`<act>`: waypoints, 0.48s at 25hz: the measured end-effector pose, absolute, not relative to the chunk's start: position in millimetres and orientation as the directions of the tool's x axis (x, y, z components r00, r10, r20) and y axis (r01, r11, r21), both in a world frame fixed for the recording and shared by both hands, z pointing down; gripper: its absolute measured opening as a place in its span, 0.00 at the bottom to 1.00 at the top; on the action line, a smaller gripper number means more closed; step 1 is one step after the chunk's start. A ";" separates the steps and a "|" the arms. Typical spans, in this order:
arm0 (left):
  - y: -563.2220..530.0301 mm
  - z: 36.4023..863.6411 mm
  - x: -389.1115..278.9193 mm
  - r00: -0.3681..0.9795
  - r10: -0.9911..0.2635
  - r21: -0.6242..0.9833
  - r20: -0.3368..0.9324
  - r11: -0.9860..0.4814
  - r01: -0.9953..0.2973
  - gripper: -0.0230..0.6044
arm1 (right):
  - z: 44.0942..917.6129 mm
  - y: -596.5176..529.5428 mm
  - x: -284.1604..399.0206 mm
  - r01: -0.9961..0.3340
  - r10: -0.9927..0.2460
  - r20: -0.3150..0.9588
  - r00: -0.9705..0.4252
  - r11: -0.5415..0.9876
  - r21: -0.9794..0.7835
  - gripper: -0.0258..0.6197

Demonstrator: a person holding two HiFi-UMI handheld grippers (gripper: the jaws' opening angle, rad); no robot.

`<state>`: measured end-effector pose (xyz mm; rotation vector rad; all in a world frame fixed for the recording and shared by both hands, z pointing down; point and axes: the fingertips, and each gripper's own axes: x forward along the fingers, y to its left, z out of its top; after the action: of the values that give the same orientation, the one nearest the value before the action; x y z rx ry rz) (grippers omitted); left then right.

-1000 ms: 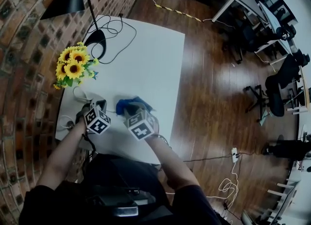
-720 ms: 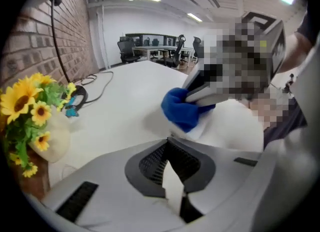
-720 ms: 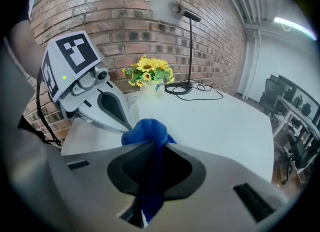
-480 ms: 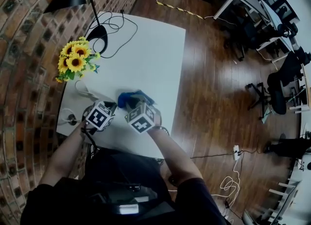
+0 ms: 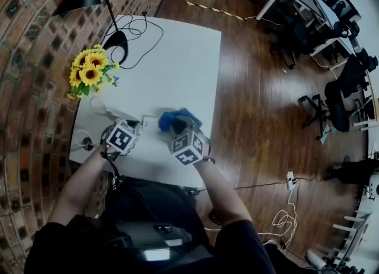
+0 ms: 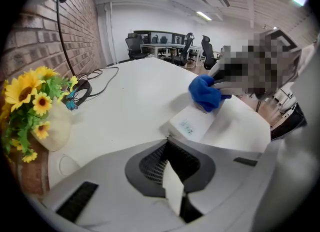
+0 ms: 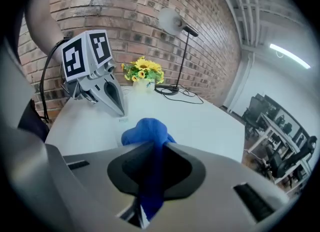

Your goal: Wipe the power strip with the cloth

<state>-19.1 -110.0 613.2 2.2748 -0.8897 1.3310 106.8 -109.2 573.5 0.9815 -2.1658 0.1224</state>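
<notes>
The power strip (image 6: 192, 124) lies flat on the white bench (image 6: 135, 90), near the person's edge and between the two grippers. It looks like a rigid plastic block, light and smooth-skinned. On a top this slick it would probably skate away under a sideways rub if nothing pins it.

The left gripper (image 6: 168, 140) has its jaws together with nothing I can make out between them. Its tip sits right at the strip's near end (whether it actually presses there, I cannot tell). That end is the sensible place to brace: a closed tip bearing down on the flat casing, clear of the sockets.

The right gripper (image 7: 155, 145) is clamped on the blue cloth (image 7: 146, 132). A fold runs back between the jaws, and a soft wad bulges out ahead of them and rests on the strip's far end. The cloth is limp and will bunch or drag instead of pushing, so I judge the hold should stay close behind the wad, keeping fabric and not hard jaw on the plastic. Light pressure along the strip's length should do; a heavy stroke risks tipping or shoving the strip.
</notes>
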 end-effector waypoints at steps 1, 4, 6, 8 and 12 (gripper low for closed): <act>-110.4 613.7 -19.5 0.359 -0.336 -0.005 0.871 -0.736 -0.676 0.07 | 573.9 -109.3 114.6 -0.700 -0.619 0.664 -0.419 0.686 0.199 0.13; -111.4 614.9 -18.9 0.363 -0.332 0.005 0.871 -0.732 -0.681 0.07 | 574.7 -109.3 135.8 -0.743 -0.641 0.664 -0.385 0.642 0.190 0.13; -111.6 615.9 -19.1 0.361 -0.329 0.011 0.873 -0.725 -0.688 0.07 | 574.5 -108.1 148.5 -0.768 -0.654 0.661 -0.368 0.615 0.181 0.13; -111.2 618.0 -21.9 0.360 -0.315 0.032 0.878 -0.712 -0.702 0.07 | 575.6 -106.8 158.1 -0.796 -0.663 0.659 -0.356 0.584 0.158 0.13; -111.7 619.7 -22.6 0.363 -0.291 0.070 0.885 -0.687 -0.723 0.07 | 574.3 -107.6 176.8 -0.844 -0.674 0.657 -0.338 0.526 0.105 0.13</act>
<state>-22.6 -111.7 619.7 2.1765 -0.8796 1.2776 176.8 -107.6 574.3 1.2273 -2.1104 0.3343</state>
